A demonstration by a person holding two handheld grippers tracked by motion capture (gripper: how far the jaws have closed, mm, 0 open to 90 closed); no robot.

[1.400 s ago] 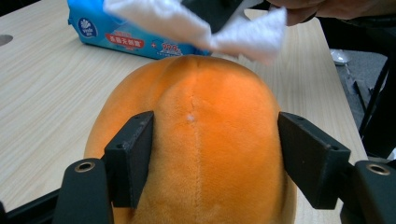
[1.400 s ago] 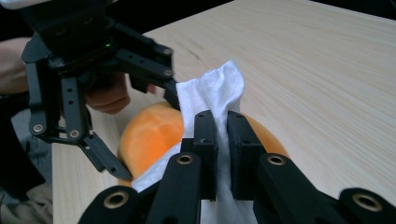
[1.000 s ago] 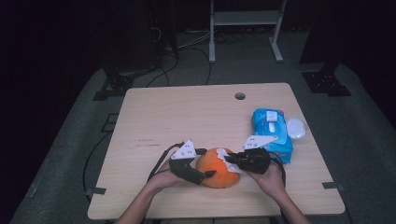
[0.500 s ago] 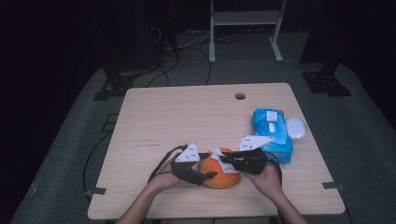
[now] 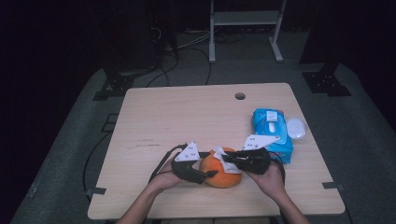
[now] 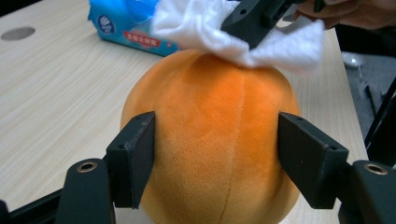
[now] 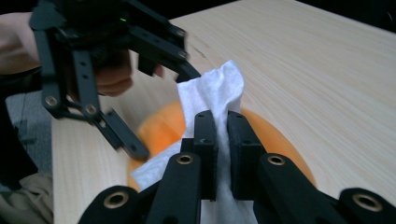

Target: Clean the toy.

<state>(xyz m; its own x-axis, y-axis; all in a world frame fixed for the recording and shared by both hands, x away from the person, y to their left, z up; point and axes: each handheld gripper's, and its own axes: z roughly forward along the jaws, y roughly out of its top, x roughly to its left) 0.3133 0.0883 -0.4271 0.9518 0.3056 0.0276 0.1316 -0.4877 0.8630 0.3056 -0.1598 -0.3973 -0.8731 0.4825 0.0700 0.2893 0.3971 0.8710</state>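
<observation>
An orange plush ball (image 5: 223,169) is sitting on the wooden table (image 5: 187,112) near its front edge, at about 6 o'clock from the table's middle in the high view, and both hand-held grippers are working on it. The left gripper (image 6: 217,154) is coming at the ball from its 9 o'clock side; its jaws have just been closing and, in the left gripper view, the two black pads (image 6: 135,156) are pressing against the ball's flanks at about 9 and 3 o'clock, so the ball is being clasped between them. The right gripper (image 7: 222,154) is reaching in from the ball's 3 o'clock side in the high view, with its jaws clenched on a white wipe (image 7: 212,98). In the right gripper view the wipe is standing up between the narrow jaws and spreading out below them. In the left gripper view the wipe (image 6: 205,25) is lying against the top of the ball, at its 12 o'clock, with the right gripper's black frame (image 6: 254,16) just above it. A blue pack of wipes (image 5: 272,133) is lying on the table at about 2 o'clock from the ball, near the right gripper (image 5: 233,161), and a small white lid-like object (image 5: 296,128) is resting just beside the pack at its 3 o'clock. The person's forearms are entering from the bottom of the high view.
</observation>
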